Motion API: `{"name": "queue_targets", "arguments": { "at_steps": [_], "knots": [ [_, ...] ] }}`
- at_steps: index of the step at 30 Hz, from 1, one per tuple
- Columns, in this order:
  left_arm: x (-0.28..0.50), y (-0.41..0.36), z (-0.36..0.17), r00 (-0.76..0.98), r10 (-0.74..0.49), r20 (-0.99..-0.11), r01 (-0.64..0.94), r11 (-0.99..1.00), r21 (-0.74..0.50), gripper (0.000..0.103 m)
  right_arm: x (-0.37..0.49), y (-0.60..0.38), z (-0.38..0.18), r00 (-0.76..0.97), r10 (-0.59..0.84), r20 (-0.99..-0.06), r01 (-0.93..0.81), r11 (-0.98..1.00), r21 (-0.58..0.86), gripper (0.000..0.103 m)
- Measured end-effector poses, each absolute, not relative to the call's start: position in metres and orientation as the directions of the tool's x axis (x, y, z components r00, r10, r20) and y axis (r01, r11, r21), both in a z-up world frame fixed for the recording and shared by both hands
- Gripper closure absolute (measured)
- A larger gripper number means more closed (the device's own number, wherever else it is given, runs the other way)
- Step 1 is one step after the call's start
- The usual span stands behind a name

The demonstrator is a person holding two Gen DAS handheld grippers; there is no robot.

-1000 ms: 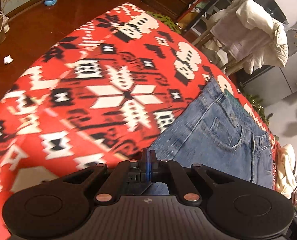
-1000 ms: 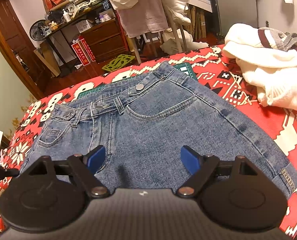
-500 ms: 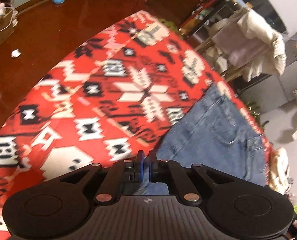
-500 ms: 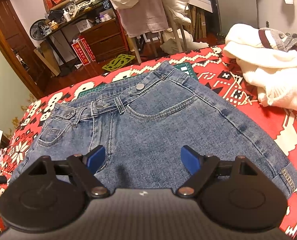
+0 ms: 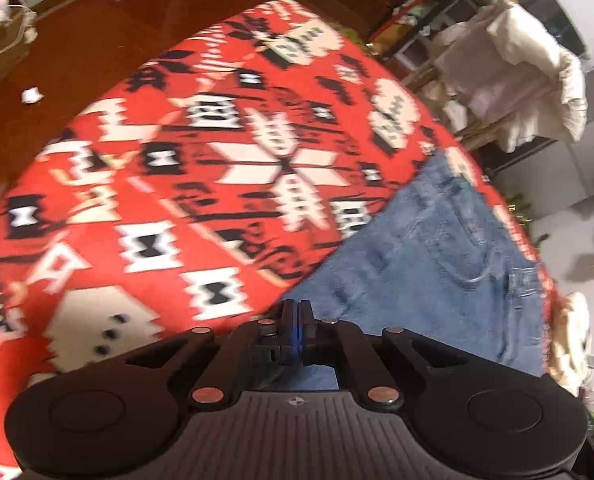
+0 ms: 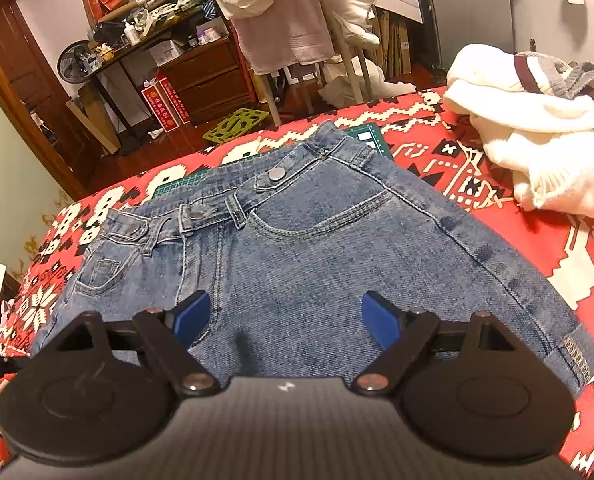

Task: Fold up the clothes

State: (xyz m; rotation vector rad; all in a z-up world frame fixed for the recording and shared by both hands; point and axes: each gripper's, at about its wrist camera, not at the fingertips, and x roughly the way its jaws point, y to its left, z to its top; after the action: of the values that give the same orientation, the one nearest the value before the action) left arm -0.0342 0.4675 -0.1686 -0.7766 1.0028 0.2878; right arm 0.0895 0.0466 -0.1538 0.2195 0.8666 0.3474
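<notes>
Red patterned blanket [image 6: 477, 168] carried the jeans [image 6: 317, 248] spread flat, waistband toward its far edge.
Left gripper [image 5: 296, 322] was pinched closed at the denim's side edge; right gripper [image 6: 285, 318] hovered wide. Denim looked heavy, floppy, best taken at hems.

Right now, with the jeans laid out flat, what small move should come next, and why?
Probably lower the open right gripper onto the jeans and pinch the near edge: its jaws hover spread above the denim, while the left gripper is shut at the jeans' side edge.
</notes>
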Motion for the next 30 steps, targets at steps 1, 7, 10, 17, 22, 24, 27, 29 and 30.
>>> {"name": "queue_targets", "arguments": {
  "at_steps": [1, 7, 10, 17, 22, 24, 27, 29, 30],
  "knots": [
    [-0.037, 0.468, -0.168, 0.523, -0.129, -0.843, -0.551, 0.703, -0.449, 0.100, 0.089, 0.047, -0.154, 0.596, 0.386, -0.704, -0.210, 0.921, 0.327, 0.017],
    [-0.047, 0.461, -0.163, 0.491, -0.111, -0.864, -0.537, 0.742, -0.401, 0.100, 0.088, 0.048, -0.152, 0.598, 0.386, -0.702, -0.215, 0.921, 0.324, 0.017],
    [-0.049, 0.461, -0.159, 0.495, -0.103, -0.863, -0.533, 0.748, -0.396, 0.100, 0.088, 0.049, -0.152, 0.598, 0.385, -0.703, -0.215, 0.922, 0.322, 0.017],
    [-0.010, 0.446, -0.141, 0.576, -0.119, -0.808, -0.433, 0.795, -0.426, 0.100, 0.088, 0.050, -0.152, 0.603, 0.371, -0.706, -0.222, 0.928, 0.299, 0.017],
    [0.046, 0.432, -0.144, 0.630, -0.167, -0.759, -0.379, 0.787, -0.487, 0.100, 0.091, 0.049, -0.154, 0.606, 0.362, -0.708, -0.216, 0.932, 0.291, 0.018],
    [0.070, 0.429, -0.148, 0.648, -0.179, -0.740, -0.376, 0.770, -0.515, 0.100, 0.092, 0.048, -0.154, 0.608, 0.361, -0.708, -0.215, 0.932, 0.291, 0.018],
    [0.098, 0.426, -0.153, 0.658, -0.162, -0.735, -0.387, 0.765, -0.515, 0.100, 0.095, 0.046, -0.156, 0.608, 0.357, -0.709, -0.207, 0.933, 0.293, 0.018],
    [0.115, 0.425, -0.157, 0.662, -0.143, -0.736, -0.396, 0.766, -0.506, 0.100, 0.097, 0.044, -0.157, 0.608, 0.357, -0.709, -0.200, 0.933, 0.299, 0.018],
    [0.121, 0.426, -0.159, 0.661, -0.135, -0.738, -0.404, 0.765, -0.501, 0.100, 0.098, 0.043, -0.158, 0.607, 0.358, -0.709, -0.197, 0.933, 0.303, 0.018]
  ]
}}
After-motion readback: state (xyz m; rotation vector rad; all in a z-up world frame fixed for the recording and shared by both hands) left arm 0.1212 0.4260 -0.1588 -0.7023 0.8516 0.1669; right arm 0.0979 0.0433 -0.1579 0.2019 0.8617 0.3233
